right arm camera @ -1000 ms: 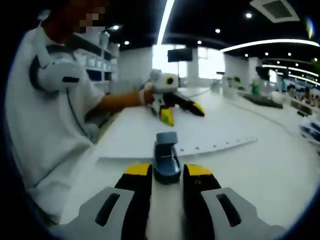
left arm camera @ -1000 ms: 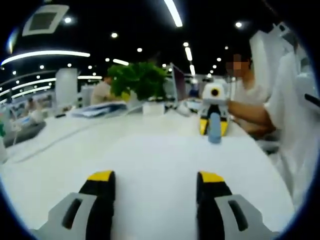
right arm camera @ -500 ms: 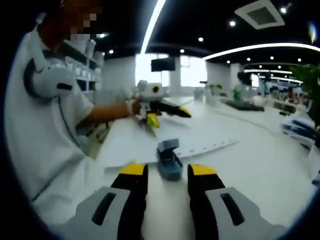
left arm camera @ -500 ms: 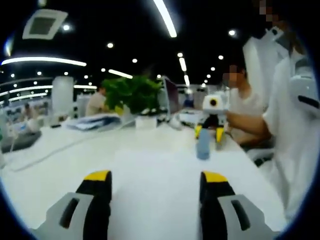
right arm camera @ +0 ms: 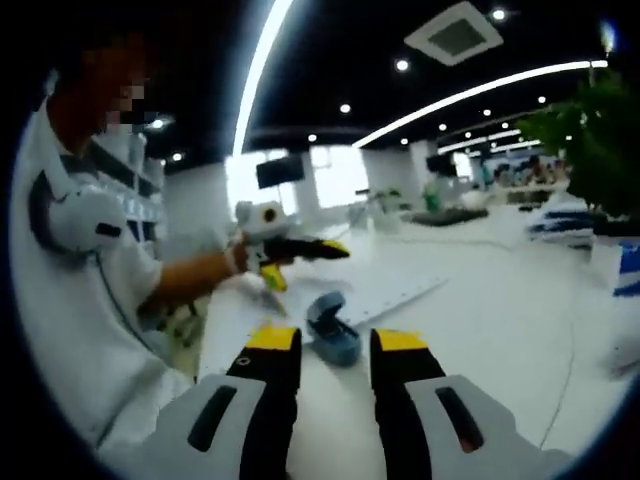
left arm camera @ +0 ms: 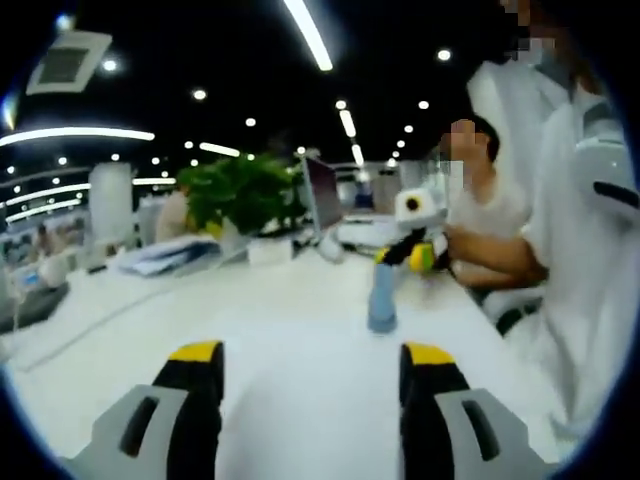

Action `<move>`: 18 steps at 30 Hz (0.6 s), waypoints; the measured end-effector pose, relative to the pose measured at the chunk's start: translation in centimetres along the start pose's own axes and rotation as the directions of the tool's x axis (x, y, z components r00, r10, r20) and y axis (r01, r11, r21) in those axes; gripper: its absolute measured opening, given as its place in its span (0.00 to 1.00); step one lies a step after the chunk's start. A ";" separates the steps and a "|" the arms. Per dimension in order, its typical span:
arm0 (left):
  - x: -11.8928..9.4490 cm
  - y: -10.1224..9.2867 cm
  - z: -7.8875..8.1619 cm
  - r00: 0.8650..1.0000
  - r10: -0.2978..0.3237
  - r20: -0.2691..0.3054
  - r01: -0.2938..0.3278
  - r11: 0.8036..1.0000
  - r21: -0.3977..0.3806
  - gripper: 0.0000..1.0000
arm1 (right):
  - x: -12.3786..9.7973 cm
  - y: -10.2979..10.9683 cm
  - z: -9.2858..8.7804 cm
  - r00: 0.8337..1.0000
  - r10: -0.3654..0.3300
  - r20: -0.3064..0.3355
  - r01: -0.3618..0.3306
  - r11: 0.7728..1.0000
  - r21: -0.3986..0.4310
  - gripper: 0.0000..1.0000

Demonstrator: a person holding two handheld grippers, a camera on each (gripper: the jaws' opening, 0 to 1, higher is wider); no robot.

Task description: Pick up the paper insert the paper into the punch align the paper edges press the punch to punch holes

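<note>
Right gripper view: right gripper (right arm camera: 335,345) with fingers narrowly apart, gripping nothing, just behind the small blue-grey hole punch (right arm camera: 333,325) on the white paper sheet's (right arm camera: 385,291) near edge. Left gripper (left arm camera: 312,362) spread wide above bare white worktop (left arm camera: 300,300).

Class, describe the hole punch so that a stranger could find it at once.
Start at the long white table. On it lies a white paper sheet with a row of holes along its edge. The punch sits at that sheet's near end: small, blue-grey, the one dark thing there.

Parted tongs (right arm camera: 336,345) just short of punch (right arm camera: 333,327).
</note>
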State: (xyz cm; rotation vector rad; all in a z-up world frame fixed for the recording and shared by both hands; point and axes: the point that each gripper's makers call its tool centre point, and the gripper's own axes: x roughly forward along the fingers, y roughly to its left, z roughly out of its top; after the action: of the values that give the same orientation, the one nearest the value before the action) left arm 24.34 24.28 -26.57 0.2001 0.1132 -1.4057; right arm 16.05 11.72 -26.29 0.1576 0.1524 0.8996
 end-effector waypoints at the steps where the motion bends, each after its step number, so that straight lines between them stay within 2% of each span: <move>1: 0.0 -0.1 0.0 1.000 -0.005 0.002 0.005 1.000 0.000 0.71 | -0.1 -0.1 0.1 1.000 -0.004 0.007 0.004 1.000 0.003 0.30; 4: 1.4 -1.2 0.8 1.000 -0.027 0.010 0.027 1.000 0.003 0.70 | -0.3 -0.8 0.2 0.999 -0.033 0.030 0.032 0.999 0.018 0.30; 10: 4.4 -3.2 1.4 0.996 -0.090 0.014 0.089 0.996 0.027 0.70 | -0.3 -1.5 -0.1 0.997 -0.077 0.020 0.078 0.997 -0.018 0.32; 13: 5.5 -4.4 1.7 0.993 -0.115 0.023 0.114 0.993 0.027 0.69 | -0.4 -1.7 0.6 0.994 -0.089 0.061 0.091 0.995 -0.039 0.32; 18: 6.5 -5.1 1.5 0.991 -0.136 0.006 0.135 0.990 0.033 0.68 | -0.7 -2.6 0.8 0.990 -0.120 0.076 0.121 0.993 0.003 0.35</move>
State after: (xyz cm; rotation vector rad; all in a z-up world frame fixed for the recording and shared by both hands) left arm 20.29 16.96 -26.73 0.2165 0.0984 -1.5443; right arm 17.78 9.56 -26.02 0.1787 0.0890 0.7721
